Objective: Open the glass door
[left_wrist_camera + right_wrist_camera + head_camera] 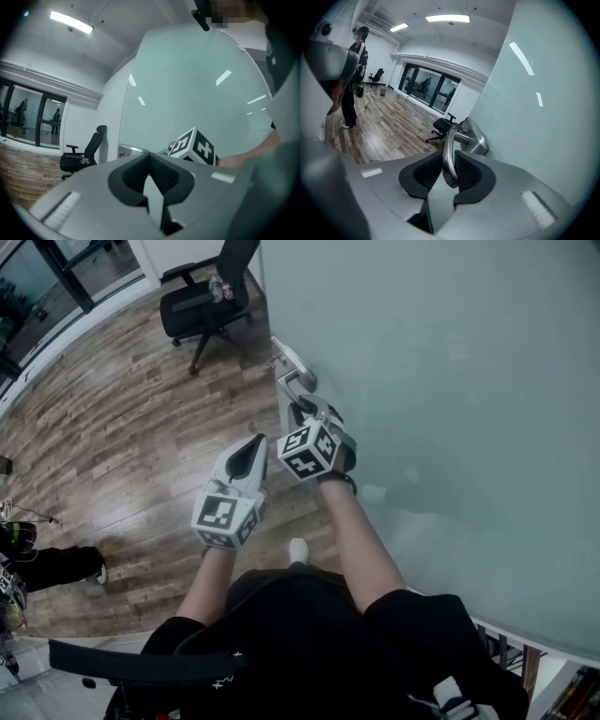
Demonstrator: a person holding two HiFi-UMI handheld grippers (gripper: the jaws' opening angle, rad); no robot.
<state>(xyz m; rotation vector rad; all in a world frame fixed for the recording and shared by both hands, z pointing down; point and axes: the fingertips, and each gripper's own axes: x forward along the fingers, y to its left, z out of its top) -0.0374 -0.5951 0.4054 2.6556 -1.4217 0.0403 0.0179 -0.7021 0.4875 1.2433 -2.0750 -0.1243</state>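
Tongs on the left (256,442), pressed together and empty, are held idle just beside the right tongs (449,163), which are clamped on the lever handle (448,140) so it can be worked. Its long axis is laid along the frosted glass door (450,381), free end toward the person.

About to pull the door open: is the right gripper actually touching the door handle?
Touching. In the right gripper view, the right gripper has its jaws closed on the door handle, with both pads pressed against the lever and no gap showing.
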